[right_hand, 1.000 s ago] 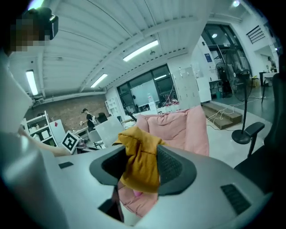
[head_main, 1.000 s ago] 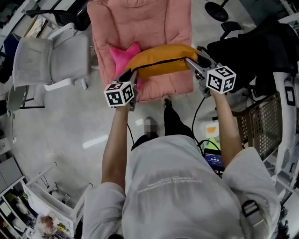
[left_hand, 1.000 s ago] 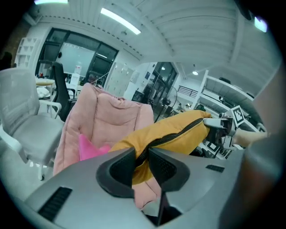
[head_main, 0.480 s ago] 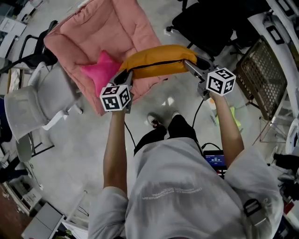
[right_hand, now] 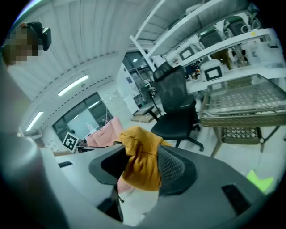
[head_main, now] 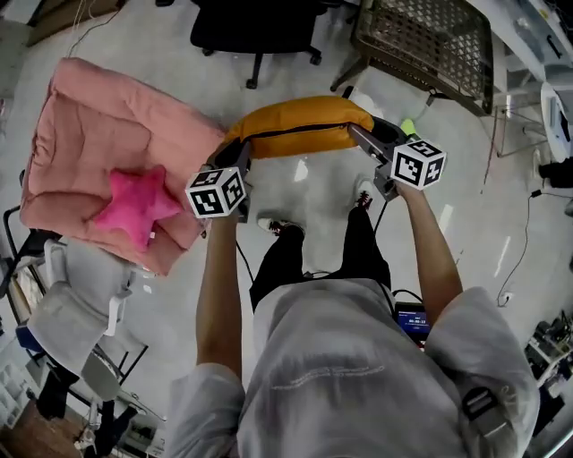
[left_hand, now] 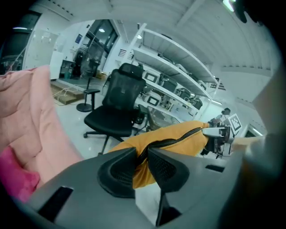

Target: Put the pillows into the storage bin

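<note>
An orange pillow (head_main: 300, 127) with a black zip hangs stretched between my two grippers, above the floor. My left gripper (head_main: 235, 159) is shut on its left end, and the jaws pinch the fabric at the zip (left_hand: 142, 156). My right gripper (head_main: 363, 140) is shut on the right end, with bunched orange cloth (right_hand: 139, 162) between the pads. A pink star pillow (head_main: 134, 207) lies on the pink padded lounger (head_main: 89, 125) to my left. The wicker storage bin (head_main: 428, 40) stands ahead to the right, beyond the pillow.
A black office chair (head_main: 260, 20) stands ahead on the grey floor, left of the bin. A white chair (head_main: 76, 313) sits at the lower left. Shelves with equipment (right_hand: 232, 49) run behind the bin (right_hand: 243, 109). The person's legs and shoes (head_main: 286, 231) are below the pillow.
The view has swung right: the pink lounger and star pillow slid to the left, and the wicker bin came to the top. Both grippers kept hold of the orange pillow.
</note>
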A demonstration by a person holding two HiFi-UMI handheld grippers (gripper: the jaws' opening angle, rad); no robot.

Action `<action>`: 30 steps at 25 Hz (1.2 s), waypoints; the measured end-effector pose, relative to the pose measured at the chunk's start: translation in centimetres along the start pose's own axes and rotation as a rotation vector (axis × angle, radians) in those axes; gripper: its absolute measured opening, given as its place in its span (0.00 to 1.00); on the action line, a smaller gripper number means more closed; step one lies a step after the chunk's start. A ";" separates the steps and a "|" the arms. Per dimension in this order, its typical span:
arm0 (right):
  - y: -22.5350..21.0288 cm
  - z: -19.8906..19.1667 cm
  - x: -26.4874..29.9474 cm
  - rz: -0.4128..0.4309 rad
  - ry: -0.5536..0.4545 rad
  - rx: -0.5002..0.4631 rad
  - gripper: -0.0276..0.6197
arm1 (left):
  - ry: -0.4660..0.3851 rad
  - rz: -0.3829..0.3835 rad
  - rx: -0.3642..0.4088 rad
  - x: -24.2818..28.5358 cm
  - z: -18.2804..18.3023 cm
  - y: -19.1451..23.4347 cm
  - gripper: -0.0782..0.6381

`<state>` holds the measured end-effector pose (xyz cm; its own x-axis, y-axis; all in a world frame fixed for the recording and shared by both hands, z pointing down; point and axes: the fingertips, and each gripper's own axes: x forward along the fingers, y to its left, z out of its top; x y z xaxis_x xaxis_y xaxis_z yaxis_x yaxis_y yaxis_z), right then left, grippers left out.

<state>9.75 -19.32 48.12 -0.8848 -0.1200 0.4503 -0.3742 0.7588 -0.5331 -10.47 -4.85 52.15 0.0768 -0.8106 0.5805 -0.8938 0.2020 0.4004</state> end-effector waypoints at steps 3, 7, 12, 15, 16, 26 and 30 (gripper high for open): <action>-7.1 -2.2 -6.7 -0.097 -0.024 0.090 0.38 | 0.085 -0.085 0.077 6.1 -1.4 -7.2 0.23; -16.6 -6.2 -14.3 -0.203 -0.023 0.193 0.38 | 0.191 -0.163 0.153 14.5 -4.5 -16.0 0.23; -28.2 -11.0 -22.5 -0.320 -0.038 0.333 0.39 | 0.306 -0.230 0.138 24.7 -9.5 -25.9 0.23; -34.6 -14.8 -26.7 -0.394 -0.064 0.421 0.39 | 0.374 -0.274 0.152 30.4 -13.1 -31.0 0.23; -36.5 -16.0 -27.6 -0.417 -0.072 0.447 0.39 | 0.396 -0.288 0.159 32.2 -14.2 -32.3 0.23; -48.6 -28.4 -29.3 -0.600 -0.006 0.553 0.38 | 0.546 -0.318 0.231 44.0 -24.5 -35.7 0.23; -51.1 -32.1 -28.8 -0.641 0.080 0.589 0.33 | 0.629 -0.309 0.241 46.6 -28.1 -35.5 0.24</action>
<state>63.25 -34.08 85.33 -0.4404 -0.3485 0.8274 -0.8954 0.1031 -0.4332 37.28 -34.40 84.91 0.5147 -0.3284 0.7919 -0.8570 -0.1699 0.4866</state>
